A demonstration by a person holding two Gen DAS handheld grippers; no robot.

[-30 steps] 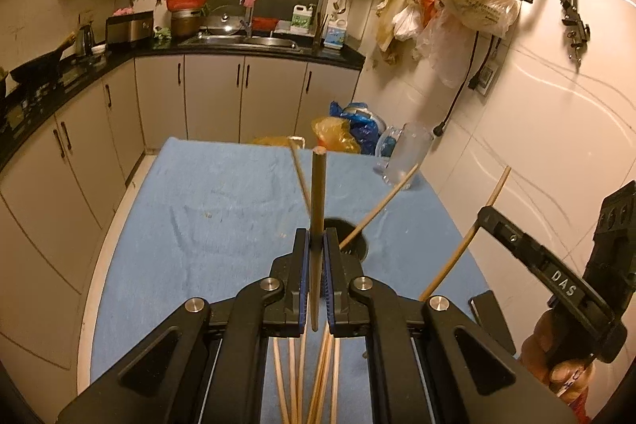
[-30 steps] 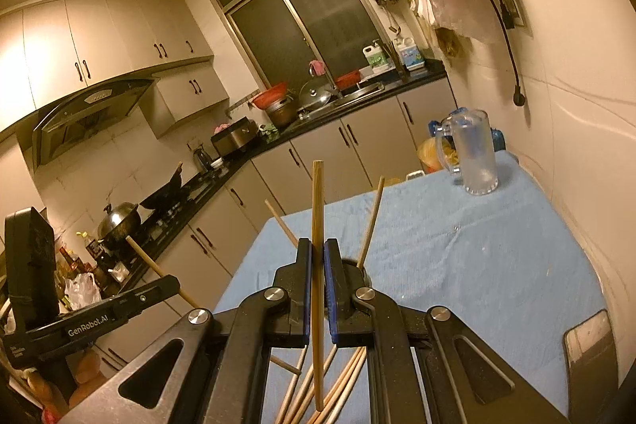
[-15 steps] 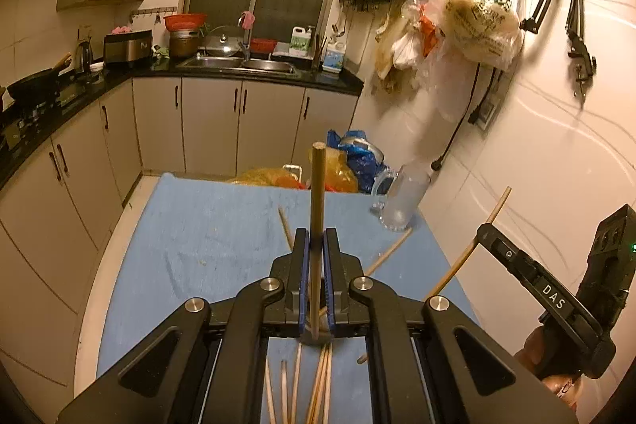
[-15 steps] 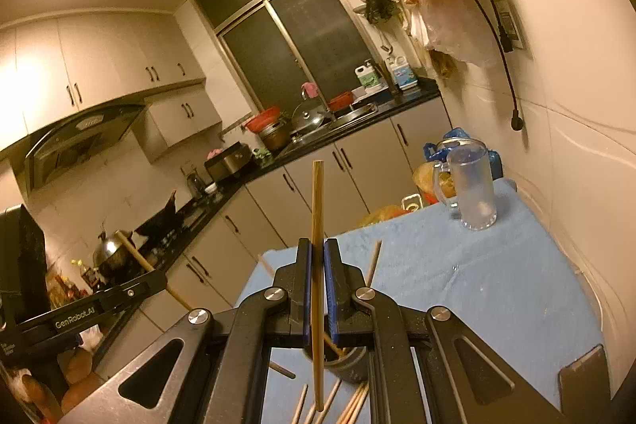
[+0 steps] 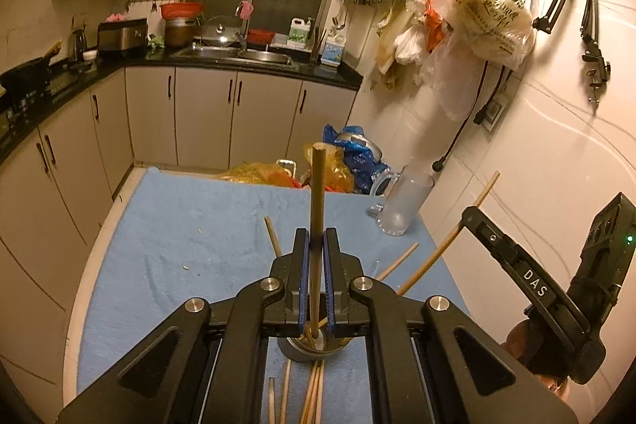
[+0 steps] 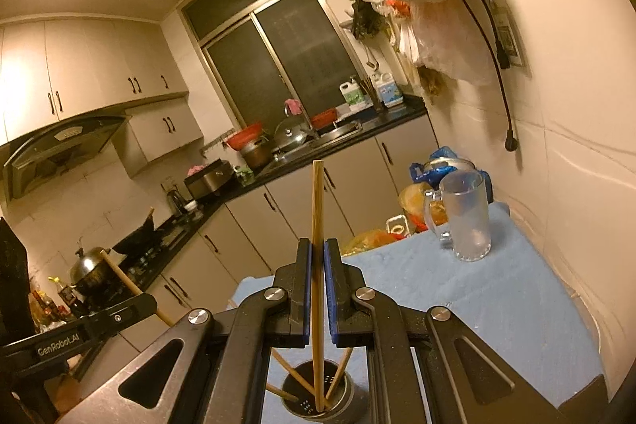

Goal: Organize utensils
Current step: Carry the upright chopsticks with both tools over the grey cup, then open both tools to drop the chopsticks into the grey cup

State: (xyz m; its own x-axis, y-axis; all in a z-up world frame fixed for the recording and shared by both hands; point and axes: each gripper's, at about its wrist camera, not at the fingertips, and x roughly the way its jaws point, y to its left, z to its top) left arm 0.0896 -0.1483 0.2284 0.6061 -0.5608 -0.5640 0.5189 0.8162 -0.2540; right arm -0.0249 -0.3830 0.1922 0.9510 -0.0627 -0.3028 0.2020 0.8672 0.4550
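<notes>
Nearest me, under both claws, is the metal holder (image 6: pixel 318 398), a perforated cylinder that I take as my landmark. In it I see several wooden chopsticks (image 6: pixel 292 376) leaning against its rim at different angles. Just this side of the holder, more loose chopsticks (image 5: pixel 314 396) lie on the blue cloth (image 5: pixel 179 245) covering the tabletop; how many I cannot say, since the claw body hides most of them.

My left claw (image 5: pixel 317 257) is pressed tight on a dark chopstick (image 5: pixel 318 193), which stands nearly upright above the holder with its lower end down at the rim. My right claw (image 6: pixel 317 269) pinches a lighter chopstick (image 6: pixel 317 225) the same way, its lower tip inside the holder. From the left view the right claw (image 5: pixel 528 277) shows to the right of the holder, gripped by a hand (image 5: pixel 520 344) at the frame edge.

Beyond the holder, at the far right corner of the cloth, stands a frosted glass mug (image 6: pixel 465 221), apparently empty. Past it are plastic bags (image 5: pixel 349 161), then pale cabinets, a black counter and a sink (image 5: pixel 238 54) below a dark window. More bags (image 5: pixel 489 14) hang from wall hooks to the right.
</notes>
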